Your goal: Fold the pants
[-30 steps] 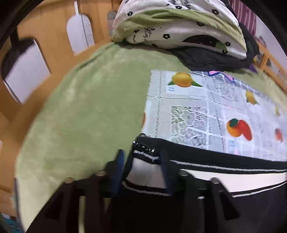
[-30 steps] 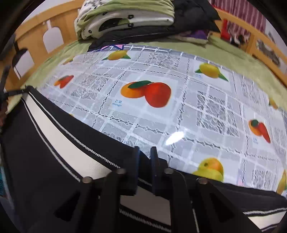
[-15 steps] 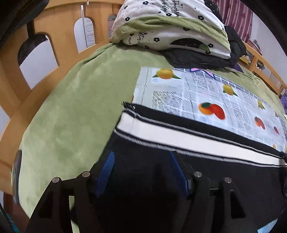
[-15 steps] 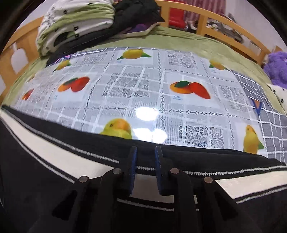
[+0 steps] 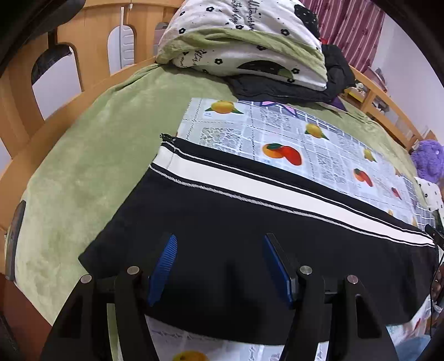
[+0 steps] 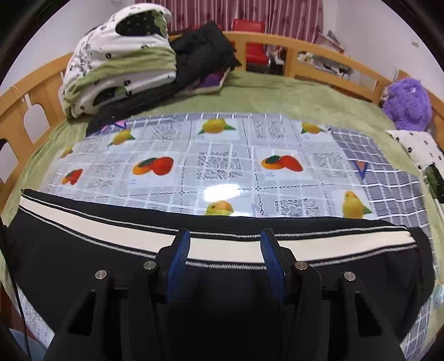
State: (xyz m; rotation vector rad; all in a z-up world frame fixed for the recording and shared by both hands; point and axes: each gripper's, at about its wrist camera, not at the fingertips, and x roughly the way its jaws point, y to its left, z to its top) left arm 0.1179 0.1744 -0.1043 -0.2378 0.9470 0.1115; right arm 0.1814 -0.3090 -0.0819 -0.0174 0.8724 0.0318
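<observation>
Black pants (image 5: 249, 222) with a broad white side stripe lie flat and lengthwise across the near part of a glossy fruit-print plastic sheet (image 6: 227, 155), which is spread over a green blanket (image 5: 91, 166) on a wooden-railed bed (image 6: 319, 55). The striped edge faces the far side; one end of the pants reaches just past the sheet's left edge onto the blanket.

Your left tool (image 5: 219, 261) hovers over the plain black cloth near that left end. Its blue-padded fingers (image 5: 166, 258) stand well apart, with only the flat fabric showing below the gap and nothing gripped. They have just been opening.

Your right tool (image 6: 224, 250) is above the white stripe, farther along the pants. Its jaws have just spread apart, and its fingers (image 6: 181, 250) stand on either side of a stretch of stripe without pinching it. The cloth beneath lies smooth.

At the far left of the bed is a folded white quilt (image 6: 119, 61) with black flowers and green lining, resting on dark clothing (image 6: 205, 52). A purple plush toy (image 6: 408, 102) sits at the far right by the rail, with a white dotted cloth (image 6: 416, 147) just in front of it. Striped red curtains (image 6: 249, 14) hang beyond the bed.
</observation>
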